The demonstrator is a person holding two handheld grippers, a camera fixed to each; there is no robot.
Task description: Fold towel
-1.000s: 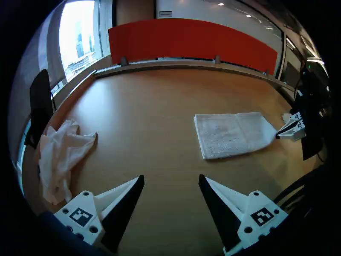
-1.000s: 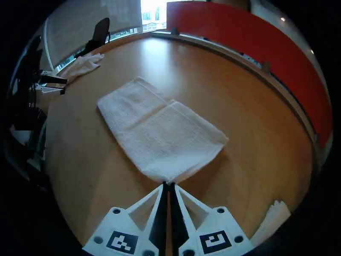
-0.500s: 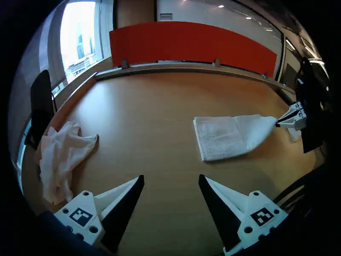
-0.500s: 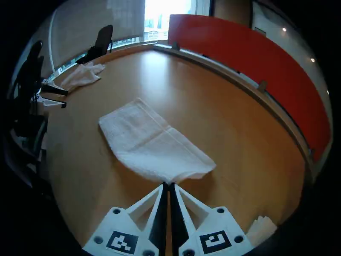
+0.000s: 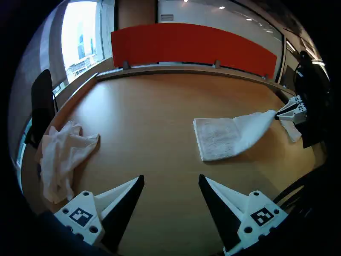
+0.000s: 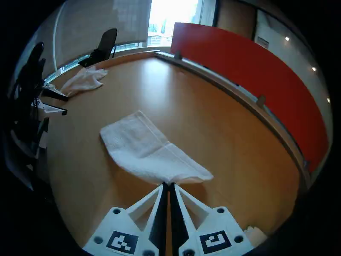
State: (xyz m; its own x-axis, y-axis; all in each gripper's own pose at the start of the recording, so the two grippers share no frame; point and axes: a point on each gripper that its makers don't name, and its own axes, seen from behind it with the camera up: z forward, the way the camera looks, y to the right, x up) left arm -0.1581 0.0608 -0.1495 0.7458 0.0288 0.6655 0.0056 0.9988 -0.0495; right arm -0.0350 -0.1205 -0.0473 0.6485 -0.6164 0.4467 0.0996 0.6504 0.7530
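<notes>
Right now your right tongs (image 6: 169, 185) are pinched together on one corner of the towel (image 6: 145, 149), at the bottom centre of the right gripper view. That corner is raised off the tabletop (image 6: 204, 111), while the far half of the towel lies flat near the middle of the frame. In the left gripper view the towel sits right of centre, its lifted end drawn to a point toward the right edge. Your left tongs (image 5: 170, 177) stand wide apart at the bottom of that frame, holding nothing, well short of the towel. Expect the towel to handle as light, soft and limp: it sags in a curve between your grip and the wood, so a single corner will trail and twist. It looks like white looped terry, rectangular, with a seam or layer edge across its middle. Whether you hold one layer or several I cannot tell. The neighbouring corner on the same short edge seems the best place for the free tongs, so the edge travels straight. The tabletop is smooth, glossy wood, and the flat half may slide if you pull low. A thinner white cloth (image 5: 64, 158) lies crumpled at lower left, well apart, and a curved red screen (image 5: 192, 42) lines the far edge.
</notes>
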